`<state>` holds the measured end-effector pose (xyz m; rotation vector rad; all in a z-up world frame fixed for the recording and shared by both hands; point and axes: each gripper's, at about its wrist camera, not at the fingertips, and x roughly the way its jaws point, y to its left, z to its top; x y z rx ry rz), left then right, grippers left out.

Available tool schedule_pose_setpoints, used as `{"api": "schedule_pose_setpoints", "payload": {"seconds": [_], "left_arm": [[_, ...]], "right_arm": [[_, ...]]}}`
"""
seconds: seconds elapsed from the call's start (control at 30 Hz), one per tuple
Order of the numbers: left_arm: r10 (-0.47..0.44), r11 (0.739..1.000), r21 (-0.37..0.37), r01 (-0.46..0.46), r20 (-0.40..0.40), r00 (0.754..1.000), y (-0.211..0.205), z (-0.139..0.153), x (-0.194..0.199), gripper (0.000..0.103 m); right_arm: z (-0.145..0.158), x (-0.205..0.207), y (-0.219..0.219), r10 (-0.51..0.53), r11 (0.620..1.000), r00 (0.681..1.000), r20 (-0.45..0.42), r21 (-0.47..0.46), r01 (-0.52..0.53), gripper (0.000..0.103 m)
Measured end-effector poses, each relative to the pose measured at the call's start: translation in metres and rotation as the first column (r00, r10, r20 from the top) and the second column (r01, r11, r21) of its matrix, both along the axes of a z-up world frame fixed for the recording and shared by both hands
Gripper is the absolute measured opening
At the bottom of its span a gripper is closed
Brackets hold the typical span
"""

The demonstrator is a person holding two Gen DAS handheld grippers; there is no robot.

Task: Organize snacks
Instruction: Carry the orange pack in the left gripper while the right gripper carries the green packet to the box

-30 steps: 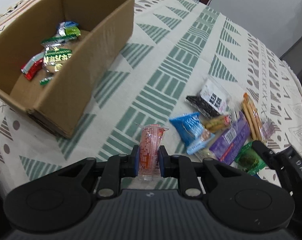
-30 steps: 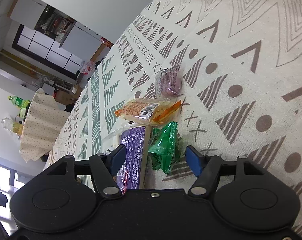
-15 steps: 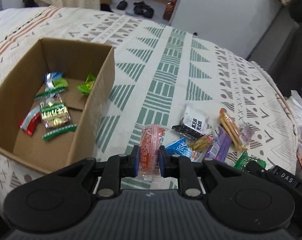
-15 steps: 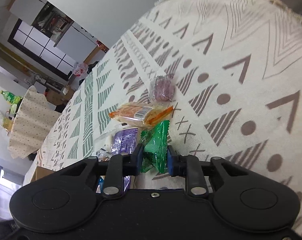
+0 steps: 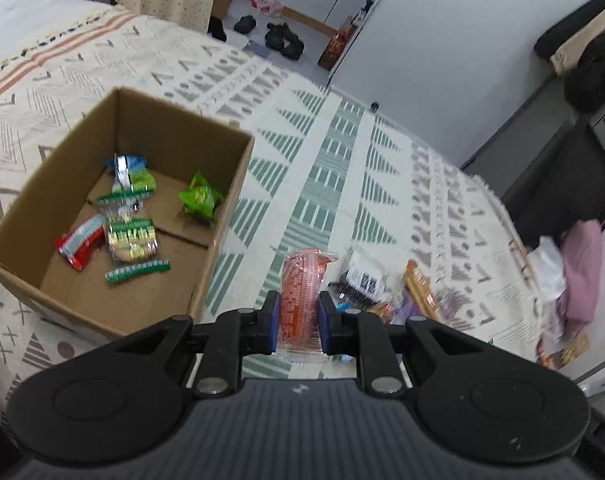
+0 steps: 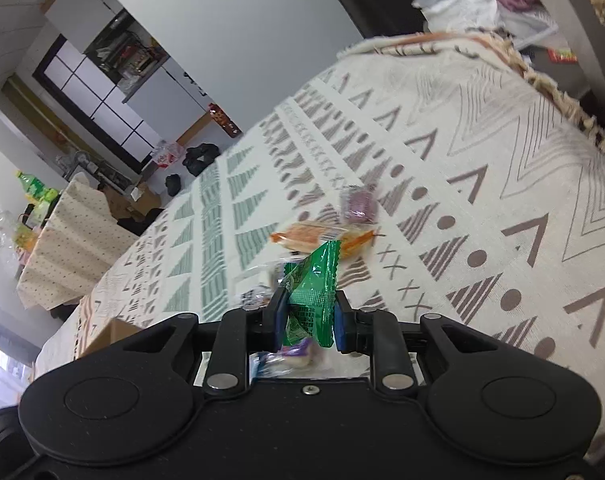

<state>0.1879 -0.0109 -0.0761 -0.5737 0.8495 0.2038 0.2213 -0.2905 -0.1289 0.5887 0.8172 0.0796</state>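
left tool (image 5: pixel 298 326) clamped on an orange-red snack packet (image 5: pixel 302 284), upright between the pads. cardboard box (image 5: pixel 222 216) at 10 o'clock on the patterned surface (image 5: pixel 334 168), open, several snack packets inside, one bright green (image 5: pixel 198 199). loose snack pile (image 5: pixel 386 288) at 3 o'clock, just beside the tool.

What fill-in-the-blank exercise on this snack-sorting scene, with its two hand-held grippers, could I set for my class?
1. The left hand-held gripper is shut on an orange-red snack packet, and the right hand-held gripper is shut on a ____ candy wrapper.
2. The sorted snacks lie inside a ____ box.
3. The purple wrapped sweet lies on the ____.
4. The bright green packet lies ____ the box.

Missing words: green; cardboard; tablecloth; inside
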Motion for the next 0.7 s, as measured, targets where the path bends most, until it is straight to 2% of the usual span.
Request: {"api": "schedule_pose_setpoints", "payload": {"seconds": [0.27,0.7], "left_arm": [[0.029,0.999,-0.029,-0.027,0.070,0.997,0.022,0.023,-0.015,0.019],[0.119,0.990,-0.086,-0.110,0.113,0.986,0.067,0.036,-0.039,0.019]], "right_arm": [[0.044,-0.018,0.019,0.021,0.999,0.998,0.064,-0.027,-0.019,0.023],[0.089,-0.034,0.073,0.128,0.988,0.983,0.131,-0.099,-0.116,0.023]]}}
